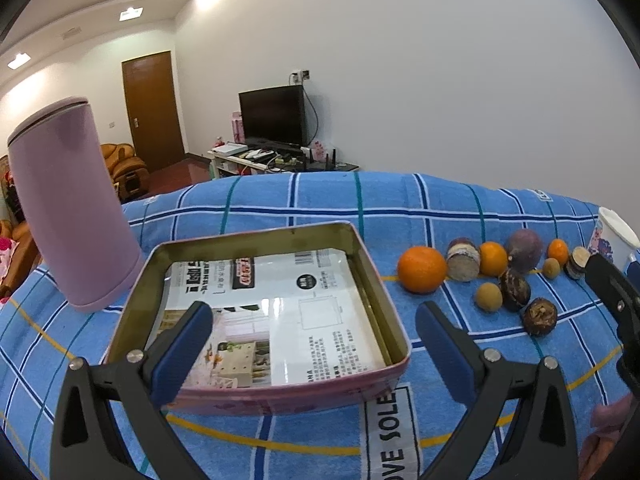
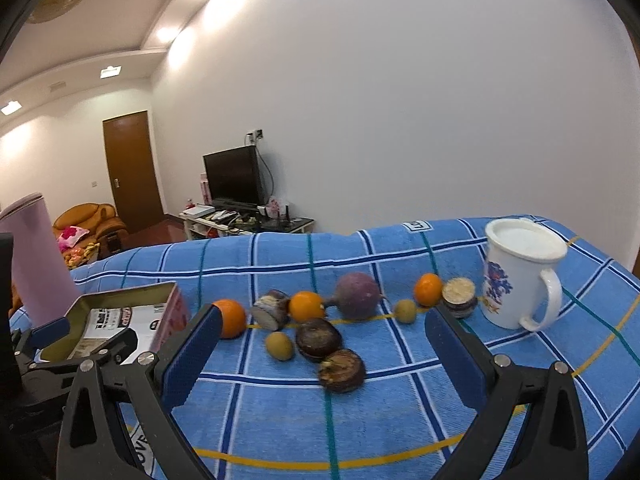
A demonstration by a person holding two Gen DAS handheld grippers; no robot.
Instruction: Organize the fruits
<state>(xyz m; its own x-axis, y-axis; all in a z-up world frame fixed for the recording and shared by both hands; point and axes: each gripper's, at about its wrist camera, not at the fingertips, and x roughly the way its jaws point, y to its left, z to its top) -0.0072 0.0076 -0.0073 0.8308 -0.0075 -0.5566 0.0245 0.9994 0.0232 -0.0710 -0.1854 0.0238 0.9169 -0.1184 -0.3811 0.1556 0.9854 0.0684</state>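
- Left gripper (image 1: 314, 326) hangs over a pink tin (image 1: 256, 394), fingers spread wide, holding nothing
- Right gripper (image 2: 322, 336) faces the fruit, fingers equally wide apart, nothing between them
- The fruits lie loose on a blue checked towel (image 2: 280, 412), right of the tin: oranges (image 2: 230, 318), a purple round fruit (image 2: 357, 294), dark brown ones (image 2: 341, 364) (none in the tin yet)
- Likely risk: round fruit may roll off when nudged, or squirt from the pads; the mug (image 2: 516, 276) stands close by
- Towel label reads "OVE SOLE", partly cut off; print on the paper lining the tin is too small to read
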